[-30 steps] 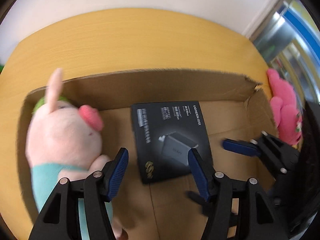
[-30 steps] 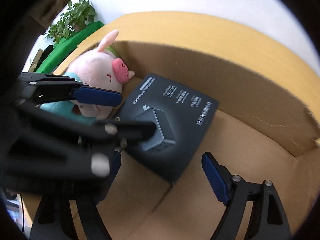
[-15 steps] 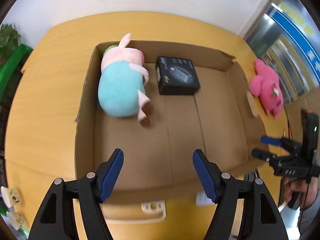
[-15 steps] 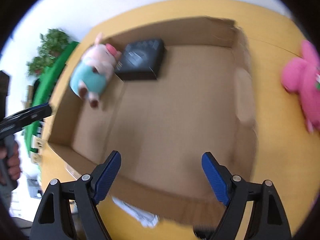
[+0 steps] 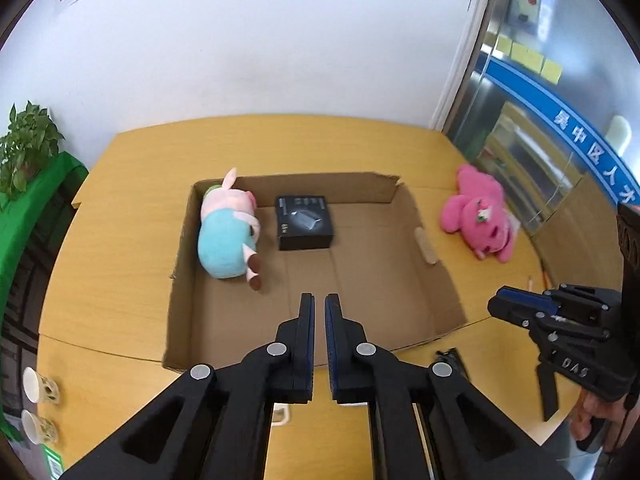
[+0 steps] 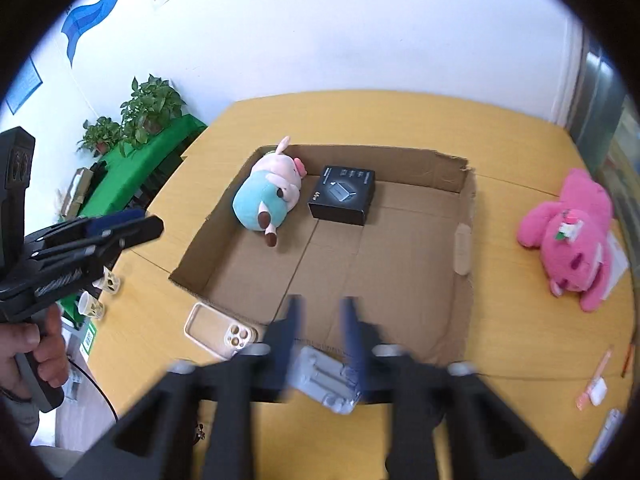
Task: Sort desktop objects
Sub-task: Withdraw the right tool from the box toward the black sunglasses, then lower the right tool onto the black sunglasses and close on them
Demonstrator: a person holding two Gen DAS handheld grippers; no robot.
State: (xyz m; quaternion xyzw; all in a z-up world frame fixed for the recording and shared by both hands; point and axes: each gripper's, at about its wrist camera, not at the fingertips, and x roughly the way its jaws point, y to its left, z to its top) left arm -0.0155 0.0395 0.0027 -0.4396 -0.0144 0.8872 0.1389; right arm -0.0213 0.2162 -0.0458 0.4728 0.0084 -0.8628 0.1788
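In the left wrist view, the left gripper (image 5: 319, 308) is hanging above the near wall of the cardboard box (image 5: 182, 256), its jaws clenched with only a thin slit between the blue pads and nothing between them. The box is lying open in the middle of the yellow table (image 5: 120, 208). Inside it, a pig plush toy (image 5: 226, 236) in a light blue outfit is lying along the left wall toward the far left corner, and a black carton (image 5: 305, 222) is sitting just beside it, close to the far wall. A pink plush toy (image 5: 480, 220) is lying on the table outside the box, near the table's right edge. Two paper cups (image 5: 38, 404) are standing at the near left edge. The right gripper (image 5: 496, 306) is showing at the right of the frame, held in a hand (image 5: 592, 412). In the right wrist view, the right gripper (image 6: 320, 312) is blurred; its jaws are closing and standing a narrow gap apart, with nothing between them. Beneath it, by the near wall of the box (image 6: 464, 248), a clear phone case (image 6: 218, 330) and a grey plastic tray (image 6: 324, 380) are lying on the table (image 6: 400, 120). The pig toy (image 6: 268, 196) and the black carton (image 6: 342, 194) are sitting together in the box's far left corner, and the pink toy (image 6: 572, 236) is lying at the table's right edge. The left gripper (image 6: 154, 226) is showing at the left of the frame.
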